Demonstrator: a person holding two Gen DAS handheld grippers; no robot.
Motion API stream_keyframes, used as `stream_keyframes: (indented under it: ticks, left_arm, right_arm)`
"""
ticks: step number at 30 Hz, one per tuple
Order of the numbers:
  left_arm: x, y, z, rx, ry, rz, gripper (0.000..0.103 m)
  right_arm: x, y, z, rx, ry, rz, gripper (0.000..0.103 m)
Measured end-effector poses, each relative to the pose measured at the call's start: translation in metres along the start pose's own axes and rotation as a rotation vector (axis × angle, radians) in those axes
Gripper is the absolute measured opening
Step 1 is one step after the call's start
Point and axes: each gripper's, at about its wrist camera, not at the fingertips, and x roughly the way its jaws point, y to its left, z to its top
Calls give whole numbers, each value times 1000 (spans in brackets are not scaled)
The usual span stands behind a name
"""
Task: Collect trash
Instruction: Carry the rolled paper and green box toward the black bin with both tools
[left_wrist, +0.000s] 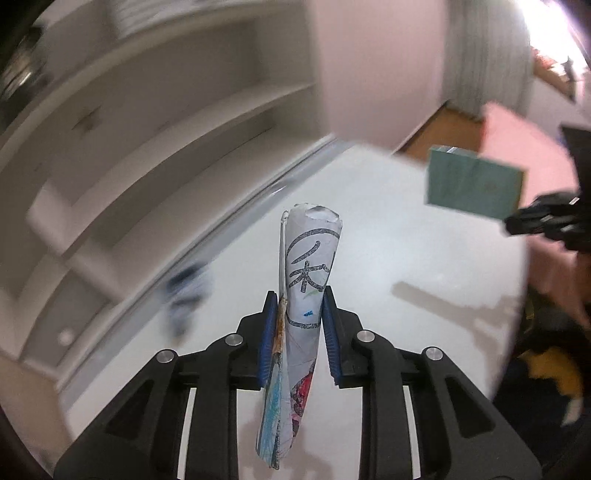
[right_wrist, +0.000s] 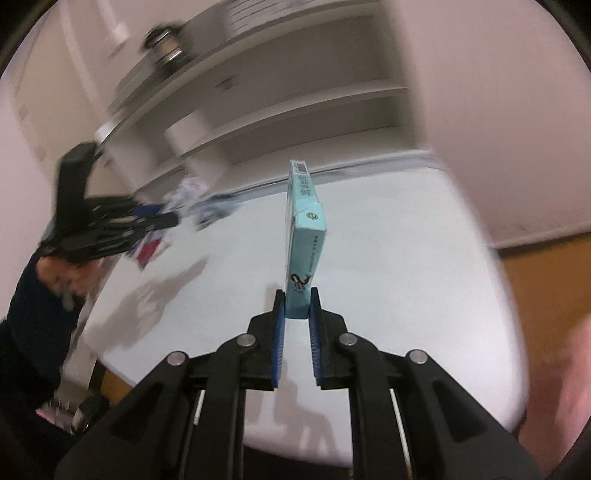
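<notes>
My left gripper (left_wrist: 298, 299) is shut on a rolled paper wrapper (left_wrist: 304, 266) with black and coloured drawing, held above the white table (left_wrist: 388, 229). My right gripper (right_wrist: 297, 297) is shut on a thin teal box (right_wrist: 303, 236), held upright above the table (right_wrist: 388, 258). The teal box (left_wrist: 474, 184) and right gripper (left_wrist: 543, 221) also show at the right of the left wrist view. The left gripper (right_wrist: 155, 218) shows at the left of the right wrist view. A blurred blue-and-white piece of trash (left_wrist: 186, 291) lies on the table near the wall; it also shows in the right wrist view (right_wrist: 192, 199).
White shelves (left_wrist: 166, 129) run along the wall behind the table. A wooden floor (right_wrist: 546, 295) lies to the right of the table. Dark and yellow items (left_wrist: 550, 373) sit below the table's right edge. A pink surface (left_wrist: 524, 155) is behind the teal box.
</notes>
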Motion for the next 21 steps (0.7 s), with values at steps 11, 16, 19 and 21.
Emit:
stream_keyframes:
  ticks: [11,16,19,21]
  left_arm:
    - [55,-281,82,238,-62,-477,23]
    - [95,-388,88,357,11,-668,23]
    - [126,-436,78,431,56,-683,23]
    - [152,-459,69,448,104,-706,23]
  right_arm:
    - [-147,-173,-150,447,-84,-449,13]
    - [-160,-232,-233,640,38,-550,13]
    - [-159,-258,-273,743,85,-569,13]
    - [-156,-269,-293,792,111,-569,13]
